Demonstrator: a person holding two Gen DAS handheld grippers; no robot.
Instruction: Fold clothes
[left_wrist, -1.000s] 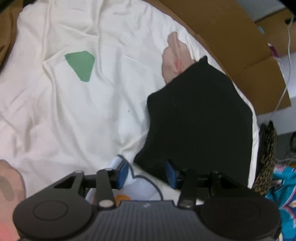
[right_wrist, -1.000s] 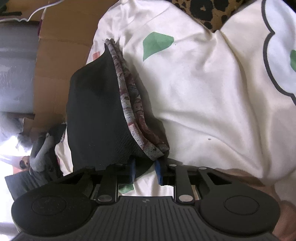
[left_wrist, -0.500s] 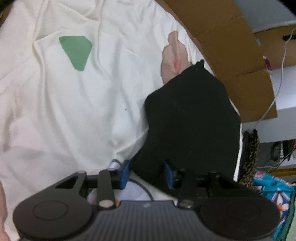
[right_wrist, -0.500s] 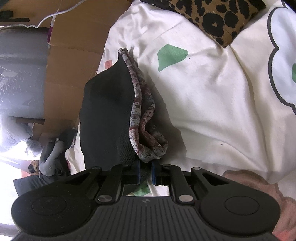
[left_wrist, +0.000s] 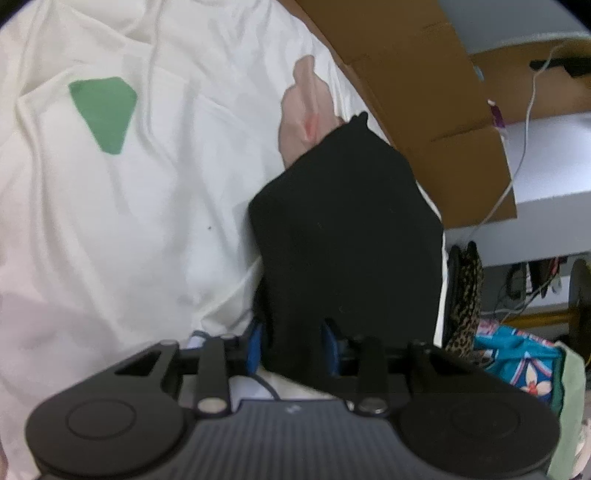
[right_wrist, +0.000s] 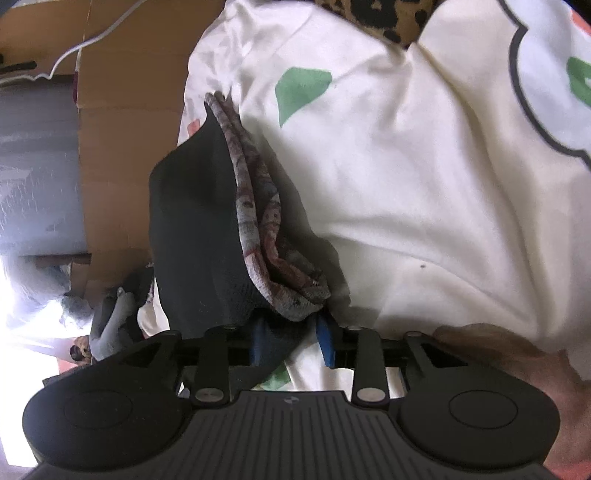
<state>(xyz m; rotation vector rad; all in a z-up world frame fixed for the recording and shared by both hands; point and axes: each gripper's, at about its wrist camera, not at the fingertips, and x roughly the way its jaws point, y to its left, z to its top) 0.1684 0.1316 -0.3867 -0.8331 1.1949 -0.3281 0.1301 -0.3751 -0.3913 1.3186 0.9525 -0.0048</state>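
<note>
Change since earlier: right fingers, nearly pressed together half a second ago, now stand wider; left fingers have drawn in around the black edge that lay beside them a second ago.
Left fingers (left_wrist: 255, 345): blue pads either side of the near edge of the black garment (left_wrist: 347, 236), with cloth between them; whether they truly pinch it I cannot tell, as a gap shows at each pad.
Left gripper (left_wrist: 291, 345): low over the bed, its black body filling the bottom of the left wrist view.
Right fingers (right_wrist: 325, 339): spread, with the lower corner of the folded bundle hanging between the blue pads.
Right gripper (right_wrist: 291, 341): just under the bundle's near end.
Black garment, right wrist view: folded, black side out, patterned grey-red inner layers (right_wrist: 258, 218) showing along the fold edge.
Garment position: on the white bedsheet (left_wrist: 147, 206), near the bed's edge next to the cardboard (left_wrist: 413, 96).
Bedsheet print: green patch (left_wrist: 105, 110), pink shape (left_wrist: 303, 110) partly under the garment's far corner, dark cloud outline (right_wrist: 524, 96).
Beyond the bed: white cable (left_wrist: 517, 162) over the cardboard, leopard-print cloth (left_wrist: 463, 295), turquoise floral fabric (left_wrist: 517, 362).
</note>
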